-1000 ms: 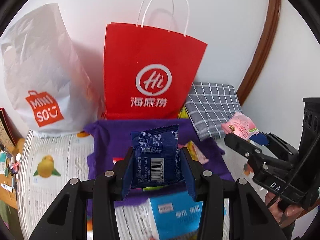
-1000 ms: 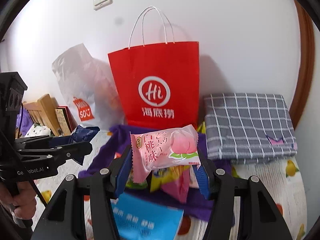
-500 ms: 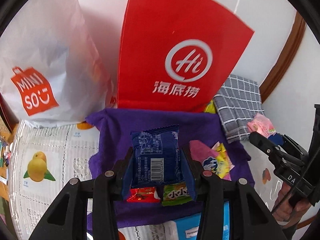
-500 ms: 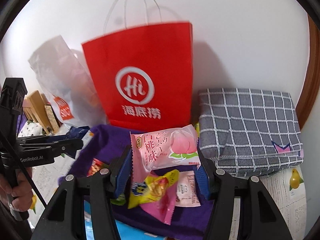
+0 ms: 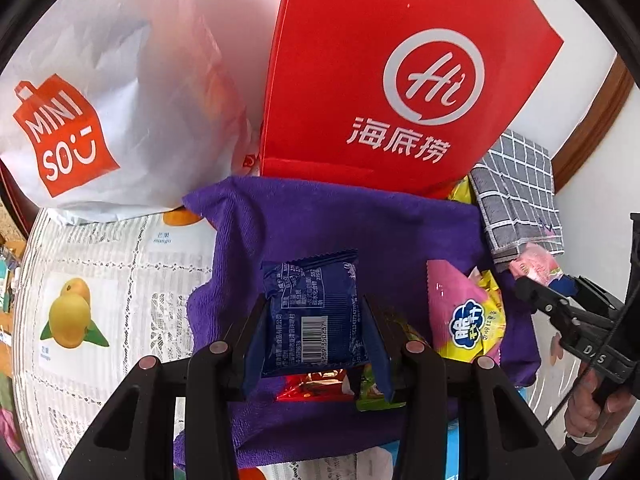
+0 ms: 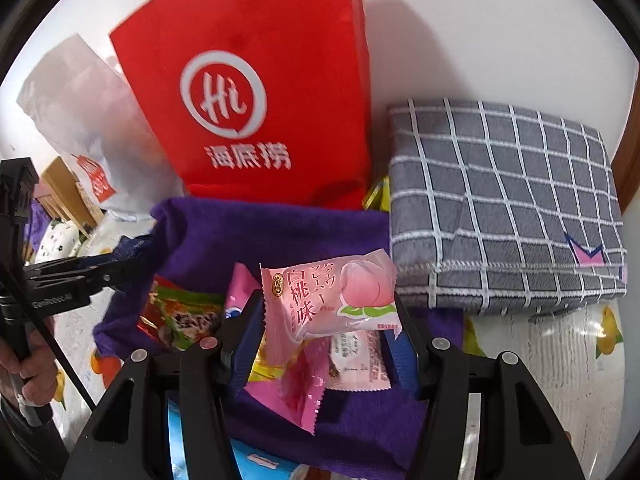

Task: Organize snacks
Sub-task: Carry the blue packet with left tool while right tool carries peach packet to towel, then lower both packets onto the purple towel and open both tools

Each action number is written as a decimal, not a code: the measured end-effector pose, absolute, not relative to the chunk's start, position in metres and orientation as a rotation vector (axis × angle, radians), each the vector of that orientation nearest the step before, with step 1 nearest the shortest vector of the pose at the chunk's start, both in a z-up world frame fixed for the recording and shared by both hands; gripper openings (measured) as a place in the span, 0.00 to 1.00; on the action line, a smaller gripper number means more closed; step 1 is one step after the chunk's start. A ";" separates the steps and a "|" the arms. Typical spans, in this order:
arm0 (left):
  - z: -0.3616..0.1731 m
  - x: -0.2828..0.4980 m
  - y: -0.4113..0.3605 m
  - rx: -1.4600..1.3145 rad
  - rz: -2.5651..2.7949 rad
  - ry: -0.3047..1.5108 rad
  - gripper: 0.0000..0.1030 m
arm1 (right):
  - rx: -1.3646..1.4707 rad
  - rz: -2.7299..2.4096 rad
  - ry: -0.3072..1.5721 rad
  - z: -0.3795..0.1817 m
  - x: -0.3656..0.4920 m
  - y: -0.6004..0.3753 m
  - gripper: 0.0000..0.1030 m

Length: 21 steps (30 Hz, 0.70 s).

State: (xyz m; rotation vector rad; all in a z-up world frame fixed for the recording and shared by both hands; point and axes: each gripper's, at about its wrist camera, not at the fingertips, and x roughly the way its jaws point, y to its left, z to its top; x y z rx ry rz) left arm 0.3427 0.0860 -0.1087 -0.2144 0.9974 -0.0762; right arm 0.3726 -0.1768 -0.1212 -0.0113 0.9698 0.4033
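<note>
My left gripper (image 5: 316,328) is shut on a dark blue snack packet (image 5: 314,316) with a barcode, held above a purple towel (image 5: 320,220). My right gripper (image 6: 328,316) is shut on a pink peach-flavour packet (image 6: 328,296) above the same towel (image 6: 280,236). Loose snacks lie on the towel: a pink-and-yellow packet (image 5: 464,320), a red wrapper (image 5: 312,390), a green packet (image 6: 184,316) and pink packets (image 6: 296,384). The right gripper shows in the left wrist view (image 5: 536,284), the left gripper in the right wrist view (image 6: 120,256).
A red paper bag (image 5: 400,80) stands behind the towel against the wall, with a white Miniso plastic bag (image 5: 100,100) to its left. A folded grey checked cloth (image 6: 500,208) lies to the right. A fruit-print tablecloth (image 5: 100,280) covers the table. A blue box (image 6: 248,460) is near the front.
Both grippers have moved forward and lower toward the towel and red bag, still holding their packets. The bags now appear larger and nearer.
</note>
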 end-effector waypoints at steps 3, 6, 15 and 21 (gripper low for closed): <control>-0.110 0.343 0.086 -0.217 -0.071 1.006 0.41 | -0.022 0.396 1.023 -0.132 0.377 -0.176 0.56; -0.111 0.345 0.088 -0.225 -0.066 1.013 0.41 | -0.020 0.399 1.066 -0.139 0.381 -0.176 0.56; -0.117 0.348 0.091 -0.247 -0.060 1.042 0.41 | -0.090 0.412 1.065 -0.135 0.373 -0.171 0.63; -0.120 0.349 0.091 -0.266 -0.073 1.048 0.41 | -0.119 0.434 1.032 -0.129 0.368 -0.165 0.68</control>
